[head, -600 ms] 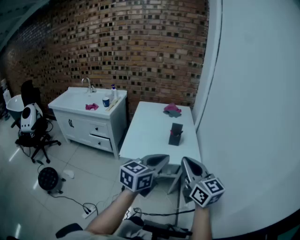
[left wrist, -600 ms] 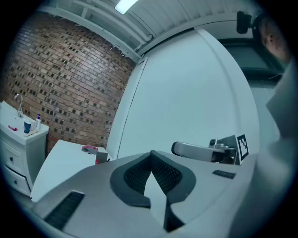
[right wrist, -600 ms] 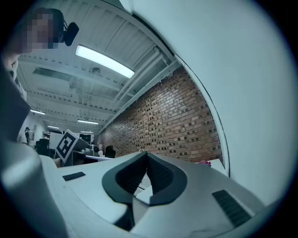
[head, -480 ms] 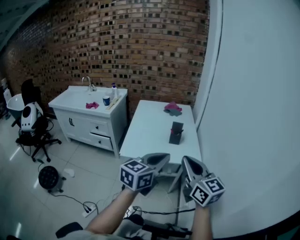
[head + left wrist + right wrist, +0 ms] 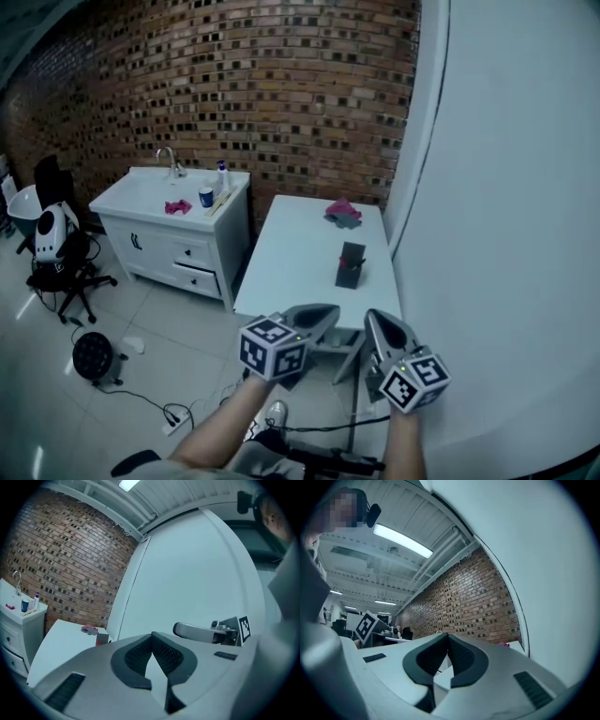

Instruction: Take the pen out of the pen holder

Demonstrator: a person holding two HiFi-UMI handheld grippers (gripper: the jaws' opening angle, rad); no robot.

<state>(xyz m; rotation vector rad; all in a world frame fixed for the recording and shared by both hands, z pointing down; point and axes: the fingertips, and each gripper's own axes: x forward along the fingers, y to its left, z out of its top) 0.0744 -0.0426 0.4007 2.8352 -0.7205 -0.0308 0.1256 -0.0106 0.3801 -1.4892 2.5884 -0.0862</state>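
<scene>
Pen holder: dark, upright, on the right half of the white desk, near the pale wall. Pink cloth lies beyond it at the far end. The pen itself is too small to make out; there is only a reddish fleck at the holder.

Change over the last half second: in the head view the room has slid slightly left and up. The holder has barely shifted, and both grippers sit at the same spot in frame. Judgement: the head moved, no reach has begun, and the task is not started.

Left gripper: jaws closed tip to tip, nothing between them. Right gripper: the same, closed and empty. Both are well apart from the holder.

Hidden: the grippers cover the desk's near right corner. The right gripper view does not show the holder.
</scene>
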